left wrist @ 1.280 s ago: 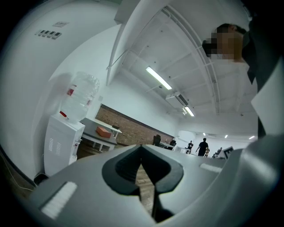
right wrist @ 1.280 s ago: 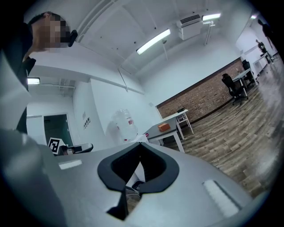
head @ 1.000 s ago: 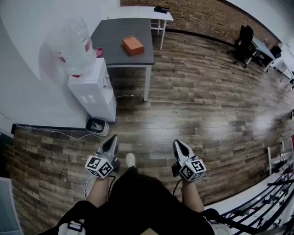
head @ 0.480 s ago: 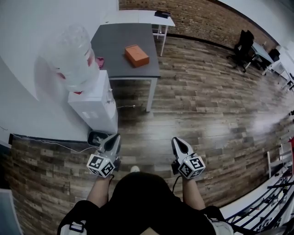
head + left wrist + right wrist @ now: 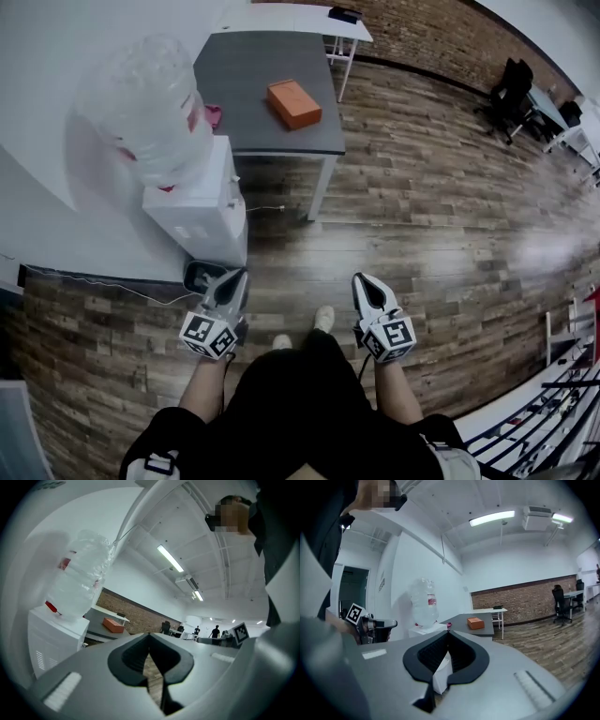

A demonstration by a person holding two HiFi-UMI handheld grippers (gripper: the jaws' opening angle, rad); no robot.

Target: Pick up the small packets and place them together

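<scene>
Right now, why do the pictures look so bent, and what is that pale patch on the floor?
Head view: the wide lens bows the wooden floor; the pale patch looks like glare. Both gripper views: dark round borders, bowed ceiling.

We have open brown wood-plank floor (image 5: 422,216) ahead and to our right, while on our left the white bottle-topped water dispenser (image 5: 202,202), the small bin (image 5: 202,275) at its foot and the grey table (image 5: 253,103) beyond block passage.

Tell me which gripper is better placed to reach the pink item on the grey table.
Left, probably: the left gripper stands on the side of the pink item; the right gripper is farther across.
</scene>
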